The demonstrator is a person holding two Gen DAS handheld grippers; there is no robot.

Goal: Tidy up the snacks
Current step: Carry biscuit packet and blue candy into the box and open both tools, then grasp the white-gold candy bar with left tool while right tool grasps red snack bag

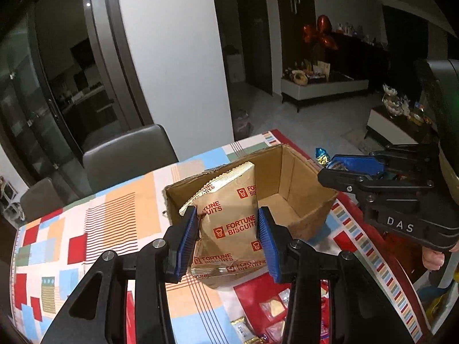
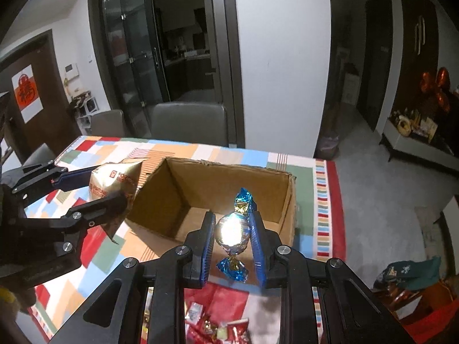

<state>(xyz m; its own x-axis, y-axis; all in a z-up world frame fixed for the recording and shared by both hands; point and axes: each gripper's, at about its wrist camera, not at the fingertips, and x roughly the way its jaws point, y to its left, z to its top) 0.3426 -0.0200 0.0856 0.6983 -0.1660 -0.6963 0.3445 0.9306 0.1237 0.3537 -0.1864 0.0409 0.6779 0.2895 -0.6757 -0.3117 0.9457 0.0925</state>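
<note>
While I hold both tools above the table (image 1: 120, 200), my left hand-held gripper (image 1: 228, 239) is clamped on a tan Fortune Biscuits packet (image 1: 229, 223), its blue pads (image 1: 186, 240) pressing the packet's two sides. The packet stands roughly upright, lifted off the patterned tablecloth (image 1: 57, 243), and sits just in front of the near wall of the open cardboard box (image 1: 298, 177); its top edge overlaps the box opening from my left wrist view. From the right wrist view the same packet (image 2: 114, 183) appears beside the box's left wall, outside it as far as I can tell.

My right hand-held gripper (image 2: 233, 243) is closed on a foil-wrapped candy (image 2: 233, 229) with blue twisted ends, gripped at its round middle, which glares bright under the light. The candy hangs over the near edge of the cardboard box (image 2: 218, 183), with one twist pointing up toward the box interior and the other down toward me. In the left wrist view I see this gripper (image 1: 332, 169) to the right of the box, level with its rim.

Below both tools, on a red patch of the cloth, lie several small wrapped snacks (image 2: 218, 326), blurred and partly hidden by the gripper bodies. Two grey chairs (image 2: 186, 123) stand at the far side of the table.
</note>
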